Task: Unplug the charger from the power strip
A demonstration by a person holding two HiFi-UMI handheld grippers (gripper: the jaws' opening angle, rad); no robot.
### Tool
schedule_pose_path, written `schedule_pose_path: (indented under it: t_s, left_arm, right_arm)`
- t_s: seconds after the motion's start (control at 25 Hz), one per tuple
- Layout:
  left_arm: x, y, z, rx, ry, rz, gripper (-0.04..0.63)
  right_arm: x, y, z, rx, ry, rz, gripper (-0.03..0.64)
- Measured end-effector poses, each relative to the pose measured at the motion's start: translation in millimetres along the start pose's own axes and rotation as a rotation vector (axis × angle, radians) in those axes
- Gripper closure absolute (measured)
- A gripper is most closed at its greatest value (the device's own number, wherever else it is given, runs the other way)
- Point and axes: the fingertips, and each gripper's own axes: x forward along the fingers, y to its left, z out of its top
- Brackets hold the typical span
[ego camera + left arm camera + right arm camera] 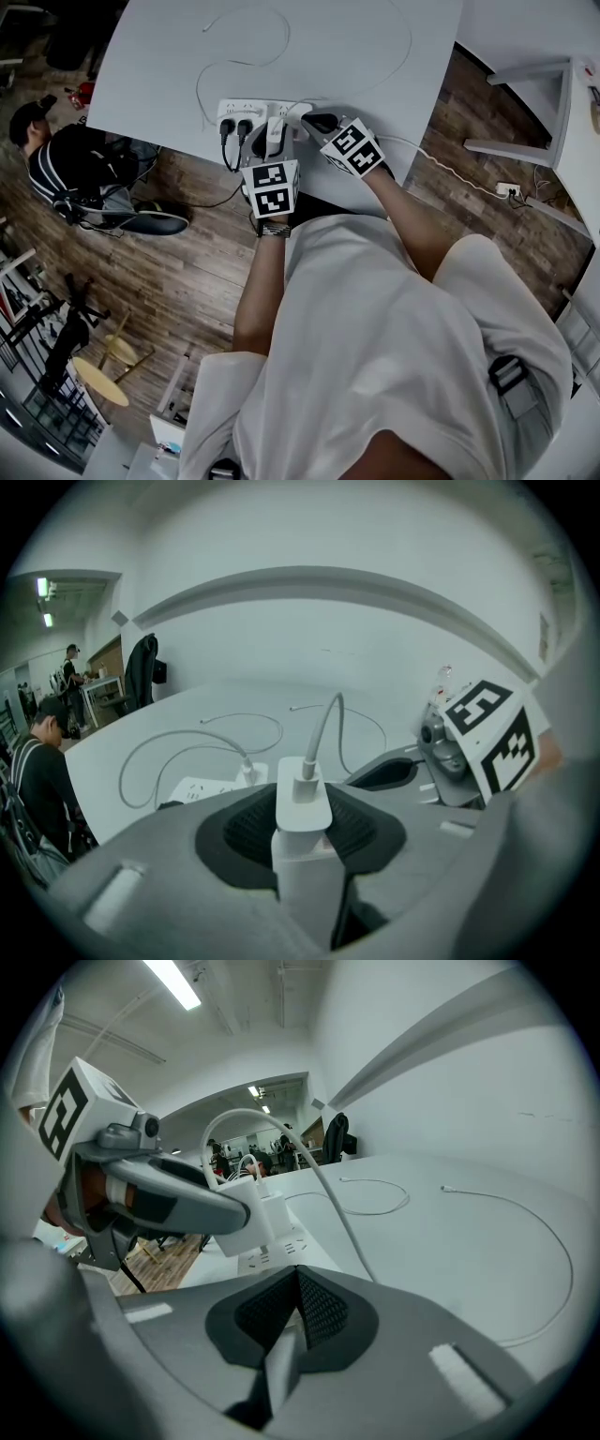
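Observation:
A white power strip (246,114) lies at the near edge of the white table (375,47). My left gripper (273,150) is shut on a white charger (302,803), its pads clamping the block's two sides. A white cable (323,728) rises from the charger's top. In the right gripper view the charger (255,1225) sits just over the strip (278,1252); its prongs are hidden. My right gripper (314,121) rests at the strip's right end, shut, its pads (319,1307) together with nothing between them.
Two black plugs (232,131) stand in the strip's left sockets, their cords dropping over the table edge. Loose white cables (246,39) curl across the table. A seated person (58,161) is at the left, a white shelf (539,103) at the right.

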Motion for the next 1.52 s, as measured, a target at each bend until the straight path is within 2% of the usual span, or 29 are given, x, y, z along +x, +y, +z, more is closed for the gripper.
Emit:
schedule_pose_path:
  t_s: [0.24, 0.52, 0.64, 0.76, 1.04, 1.36, 1.52]
  left_arm:
    - [-8, 10, 13, -0.037, -0.042, -0.007, 0.453]
    - [-17, -1, 2, -0.196, -0.071, -0.097, 0.453]
    - [-21, -11, 0, -0.272, -0.087, -0.176, 0.453]
    - [-25, -23, -8, -0.277, -0.077, -0.236, 0.452]
    - [-25, -43, -32, -0.309, -0.026, -0.324, 0.451]
    - [-18, -47, -58, -0.401, 0.035, -0.397, 0.451]
    - [-14, -49, -65, -0.501, 0.036, -0.444, 0.451]
  right_arm:
    - [0, -1, -1, -0.001, -0.001, -0.007, 0.615]
    - [-3, 2, -1, -0.006, -0.006, -0.006, 0.614]
    - [-17, 0, 9, 0.068, -0.08, -0.007, 0.614]
    - [-33, -1, 14, 0.126, -0.13, -0.024, 0.614]
    - [-44, 7, -2, 0.14, -0.107, -0.052, 0.615]
    - [-40, 7, -12, 0.172, -0.068, -0.074, 0.614]
    - [-39, 8, -17, 0.206, -0.052, -0.076, 0.614]
